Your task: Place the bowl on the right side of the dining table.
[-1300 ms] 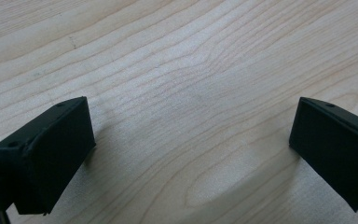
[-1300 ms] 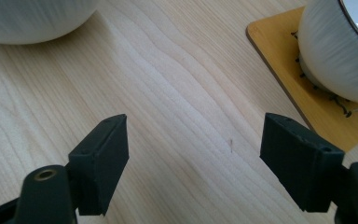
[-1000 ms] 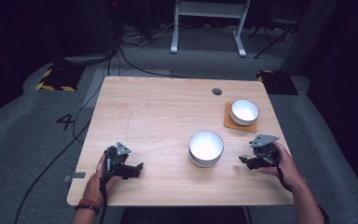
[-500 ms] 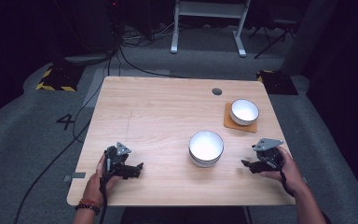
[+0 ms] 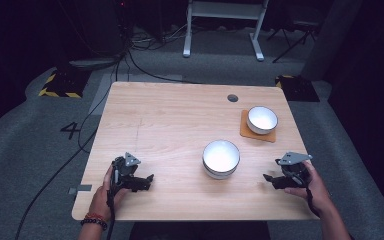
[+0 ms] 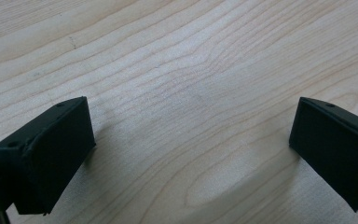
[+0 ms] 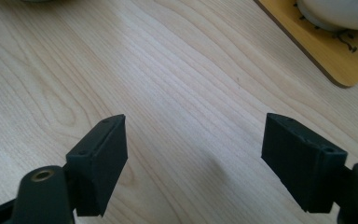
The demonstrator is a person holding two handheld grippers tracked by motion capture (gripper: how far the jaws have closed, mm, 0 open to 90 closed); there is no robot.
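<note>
Both empty with jaws spread near the table's front edge, the right gripper sits nearer the large bowl than the left gripper.

High view: looking forward and down from above, taking in the whole table.
Left gripper view: looking down very near at bare wood.
Right gripper view: looking close at wood, sharing the mat with the high view.
</note>
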